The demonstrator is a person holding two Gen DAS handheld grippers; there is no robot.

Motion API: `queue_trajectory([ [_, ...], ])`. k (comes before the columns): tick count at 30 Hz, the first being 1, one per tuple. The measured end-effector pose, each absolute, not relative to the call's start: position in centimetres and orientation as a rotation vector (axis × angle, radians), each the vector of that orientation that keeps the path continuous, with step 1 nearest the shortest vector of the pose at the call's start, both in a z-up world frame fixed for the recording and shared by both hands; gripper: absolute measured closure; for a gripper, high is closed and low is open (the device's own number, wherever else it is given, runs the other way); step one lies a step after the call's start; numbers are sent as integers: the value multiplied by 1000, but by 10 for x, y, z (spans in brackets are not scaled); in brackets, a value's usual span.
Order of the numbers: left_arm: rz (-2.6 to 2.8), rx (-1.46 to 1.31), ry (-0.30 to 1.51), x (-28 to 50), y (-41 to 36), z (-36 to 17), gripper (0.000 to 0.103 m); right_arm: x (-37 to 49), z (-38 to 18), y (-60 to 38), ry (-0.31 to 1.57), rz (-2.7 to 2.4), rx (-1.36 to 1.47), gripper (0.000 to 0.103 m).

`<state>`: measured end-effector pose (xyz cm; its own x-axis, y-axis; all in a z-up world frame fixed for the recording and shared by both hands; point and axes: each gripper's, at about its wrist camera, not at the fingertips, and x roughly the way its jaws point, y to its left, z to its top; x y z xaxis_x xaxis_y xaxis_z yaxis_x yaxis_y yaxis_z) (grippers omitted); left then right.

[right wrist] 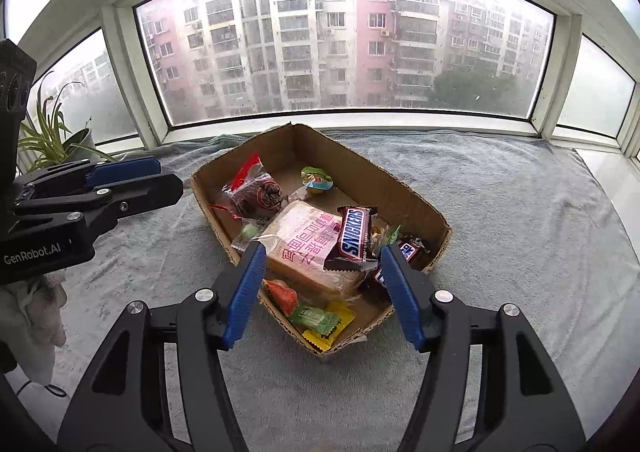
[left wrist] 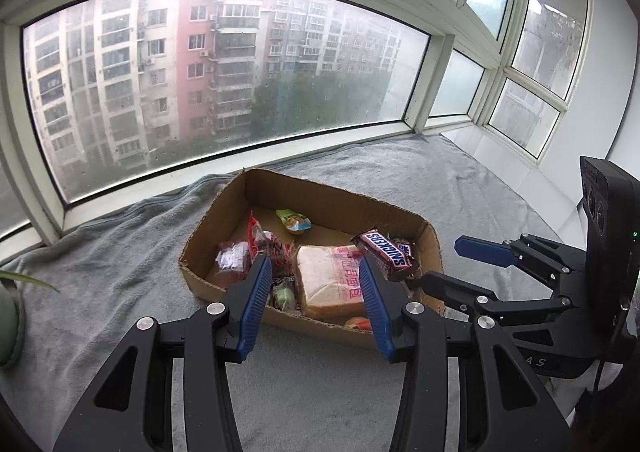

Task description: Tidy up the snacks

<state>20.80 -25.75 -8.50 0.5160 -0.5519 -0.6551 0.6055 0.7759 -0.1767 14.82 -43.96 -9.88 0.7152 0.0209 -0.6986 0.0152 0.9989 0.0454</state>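
An open cardboard box (left wrist: 320, 192) (right wrist: 416, 192) sits on a grey blanket and holds snacks. Inside are a wrapped bread slice (left wrist: 328, 280) (right wrist: 304, 236), a Snickers bar (left wrist: 386, 254) (right wrist: 352, 238) lying on top of it, a second Snickers (right wrist: 410, 250), a red-sealed dark snack bag (left wrist: 266, 242) (right wrist: 256, 192), a jelly cup (left wrist: 296, 221) (right wrist: 317, 179) and small candies (right wrist: 320, 318). My left gripper (left wrist: 316, 272) is open and empty, just in front of the box. My right gripper (right wrist: 322, 254) is open and empty, over the box's near end.
The grey blanket (left wrist: 120, 272) (right wrist: 520, 232) covers a window sill with glass behind. A potted plant (right wrist: 52, 136) stands at the far left, its pot edge in the left wrist view (left wrist: 10, 312). The right gripper shows in the left wrist view (left wrist: 452, 264), the left one in the right wrist view (right wrist: 164, 176).
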Motion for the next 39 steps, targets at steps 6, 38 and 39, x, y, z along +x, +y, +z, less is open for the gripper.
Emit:
queue_trajectory([
  [6,-670,70,742,190,-244,-75,50,122,-84,-432,752,-25,59,40],
  [38,-545,53,644,102,-196,-32,28,47,-39,-397,656,-114,29,3],
  [39,-545,54,645,102,-196,-32,28,47,-39,-397,655,-115,28,3],
])
